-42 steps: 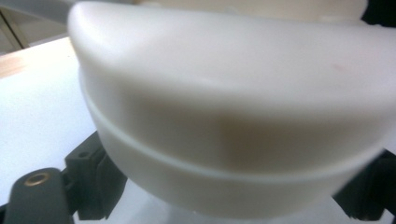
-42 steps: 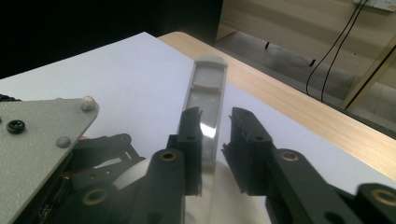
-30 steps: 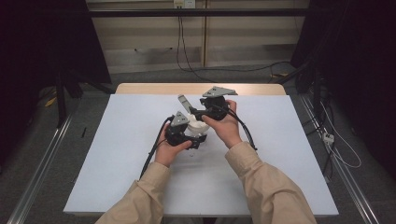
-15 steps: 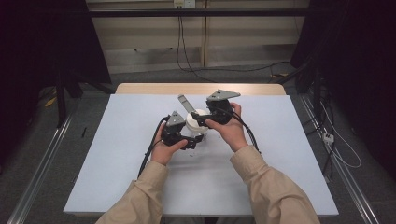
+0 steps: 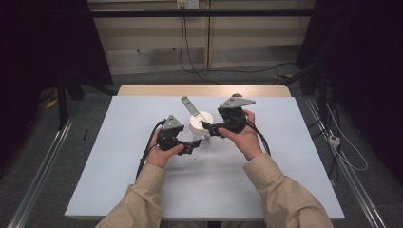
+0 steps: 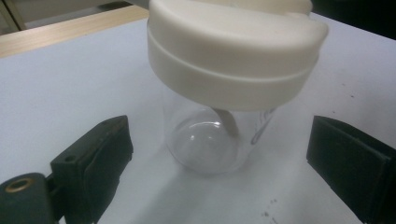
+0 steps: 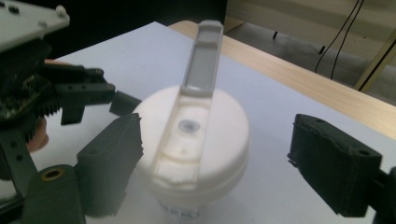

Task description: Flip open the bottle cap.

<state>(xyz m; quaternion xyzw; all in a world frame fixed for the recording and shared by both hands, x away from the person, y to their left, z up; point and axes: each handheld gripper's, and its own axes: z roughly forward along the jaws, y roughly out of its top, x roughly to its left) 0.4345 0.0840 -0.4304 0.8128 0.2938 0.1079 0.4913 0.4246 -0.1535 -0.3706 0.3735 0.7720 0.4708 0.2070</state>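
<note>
Jar [image 5: 199,127] on white table [image 5: 119,166], dark room, left gripper [image 5: 192,145] and right gripper [image 5: 205,127] apart

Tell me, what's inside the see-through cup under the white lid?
Through the clear cup a pale straw-like tube hangs down from the lid. No drink is visible at the bottom. The lid covers the cup's upper part, so that stays hidden.
</note>
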